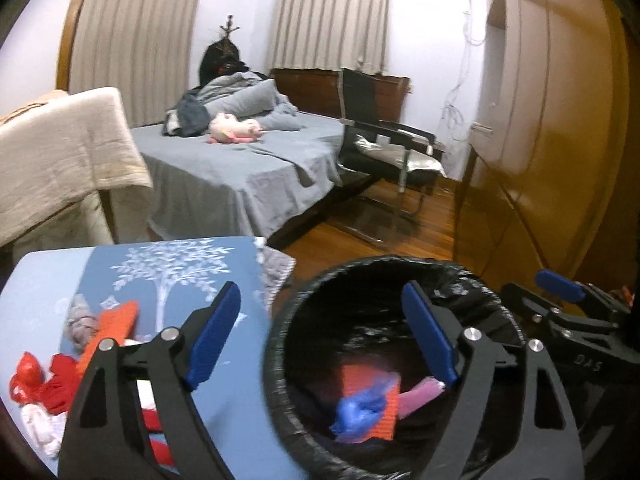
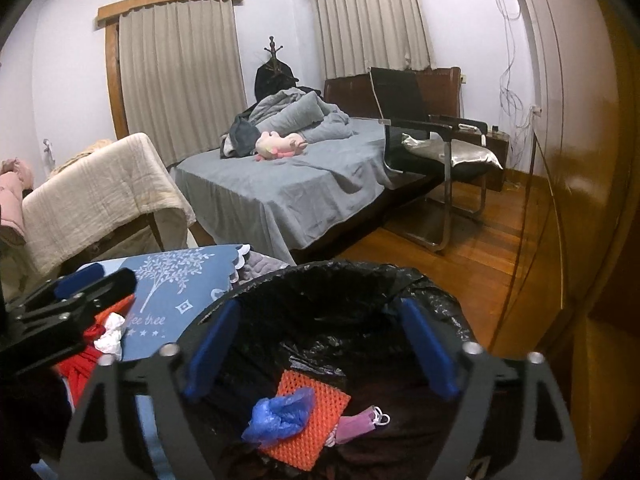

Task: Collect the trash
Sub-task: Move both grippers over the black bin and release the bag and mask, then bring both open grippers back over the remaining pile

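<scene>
A bin with a black liner (image 1: 472, 280) (image 2: 436, 296) stands beside a table with a blue tree-print cloth (image 1: 176, 272) (image 2: 180, 280). Inside lie an orange mesh piece (image 2: 316, 428), a crumpled blue bag (image 2: 280, 412) and a pink face mask (image 2: 360, 424). On the cloth lie red, orange and white scraps (image 1: 52, 384) (image 2: 108, 336). My left gripper (image 1: 324, 344) is open and empty, astride the bin's left rim. My right gripper (image 2: 320, 348) is open and empty above the bin's mouth; it also shows in the left wrist view (image 1: 560, 292).
A bed with grey sheets (image 2: 288, 188) and a pink plush toy (image 2: 280, 144) is behind. A black chair with a silver cushion (image 2: 440, 148) stands right of it on the wood floor. A towel-draped chair (image 2: 96, 192) is left. Wooden wardrobe doors (image 2: 580, 200) fill the right.
</scene>
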The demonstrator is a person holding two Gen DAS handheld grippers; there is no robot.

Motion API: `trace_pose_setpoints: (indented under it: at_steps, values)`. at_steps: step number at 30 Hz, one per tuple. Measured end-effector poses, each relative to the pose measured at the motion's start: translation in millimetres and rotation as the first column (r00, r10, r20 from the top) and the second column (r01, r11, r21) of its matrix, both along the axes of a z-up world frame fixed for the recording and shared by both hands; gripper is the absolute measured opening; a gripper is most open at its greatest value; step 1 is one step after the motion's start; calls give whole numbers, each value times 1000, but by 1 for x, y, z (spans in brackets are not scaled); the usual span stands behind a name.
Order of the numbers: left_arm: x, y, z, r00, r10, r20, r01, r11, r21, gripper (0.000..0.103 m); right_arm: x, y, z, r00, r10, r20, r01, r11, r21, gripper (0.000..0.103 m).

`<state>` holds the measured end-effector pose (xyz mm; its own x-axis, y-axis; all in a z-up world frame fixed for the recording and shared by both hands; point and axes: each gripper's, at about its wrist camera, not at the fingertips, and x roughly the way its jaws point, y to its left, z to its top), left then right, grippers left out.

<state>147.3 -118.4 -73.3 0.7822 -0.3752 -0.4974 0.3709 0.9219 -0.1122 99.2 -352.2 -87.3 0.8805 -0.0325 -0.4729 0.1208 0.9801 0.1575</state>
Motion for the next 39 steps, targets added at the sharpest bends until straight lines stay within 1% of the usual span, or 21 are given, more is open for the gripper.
trace_pose_setpoints:
  at_steps: [3,7,12,17,25,30,37,39]
  values:
    - [1,18,3,999,49,5,-49,999,5,86,3,9,1,1000,10,5,-10,1000,-7,97]
    - [-2,45,6,993,115,15,-115,993,19,89,8,25,2,999,34,2,-34,999,-6,97]
    - [-10,79,8,981,189,32,-190,981,38,90,17,52,3,997,83,2,-83,997,5,97]
    - [-20,121,7,962,271,43,-273,960,59,90,24,89,5,988,152,11,-152,988,-1,97]
    - [-37,181,-3,926,374,44,-377,922,91,90,33,152,-4,964,264,12,-264,964,-7,97]
    - [-44,208,-12,907,420,29,-420,901,105,90,36,180,-14,950,313,1,-313,950,-6,97]
    - [-53,240,-33,879,477,-2,-472,871,140,90,37,210,-28,931,364,-13,-365,931,-6,97]
    - [-53,249,-41,869,494,-23,-486,862,143,90,37,217,-32,926,378,-21,-378,926,-13,97]
